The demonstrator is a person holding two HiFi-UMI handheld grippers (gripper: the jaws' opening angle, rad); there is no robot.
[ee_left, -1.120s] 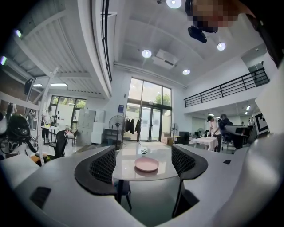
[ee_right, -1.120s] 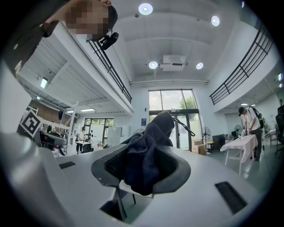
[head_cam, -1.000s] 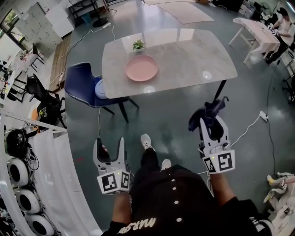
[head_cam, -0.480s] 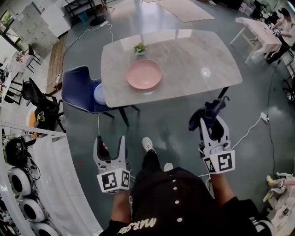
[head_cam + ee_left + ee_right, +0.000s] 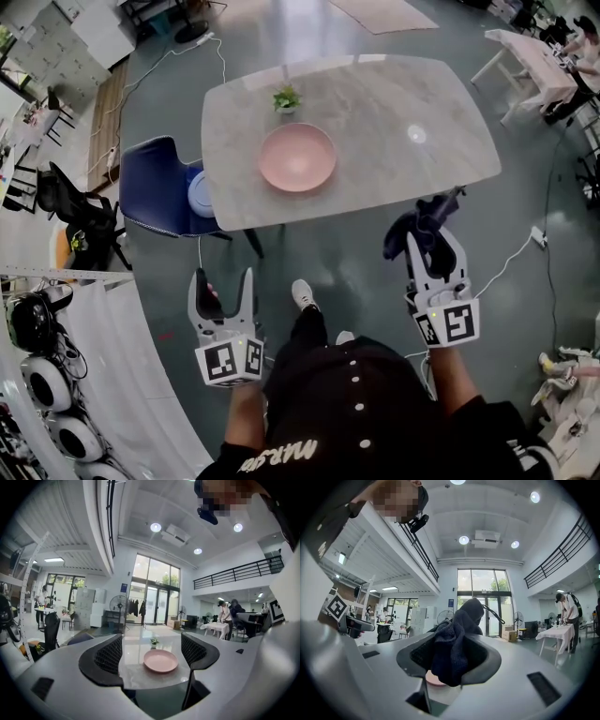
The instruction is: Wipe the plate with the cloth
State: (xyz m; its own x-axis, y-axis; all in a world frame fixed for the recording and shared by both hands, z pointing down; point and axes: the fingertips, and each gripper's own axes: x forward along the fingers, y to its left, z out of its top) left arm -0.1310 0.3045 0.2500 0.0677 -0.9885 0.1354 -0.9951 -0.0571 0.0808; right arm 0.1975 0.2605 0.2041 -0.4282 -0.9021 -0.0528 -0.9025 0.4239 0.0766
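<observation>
Cloth (image 5: 419, 225) in forward-pointing right tongs (image 5: 433, 246), short of plate (image 5: 297, 157)

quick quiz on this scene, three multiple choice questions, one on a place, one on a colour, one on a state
1. Where does the pink plate sit?
A. on the marble table, beside the small potted plant
B. on the blue chair
C. on the floor

2. What colour is the cloth?
A. white
B. dark navy
C. yellow

3. How do the left tongs stand?
A. shut on the cloth
B. open, with nothing between them
C. shut on the plate

Answers:
1 A: the head view shows the plate on the tabletop next to the plant.
2 B: the bunched fabric gripped in the right tongs looks dark blue.
3 B: the left gripper view shows the jaws apart, with only the far table seen through the gap.
</observation>
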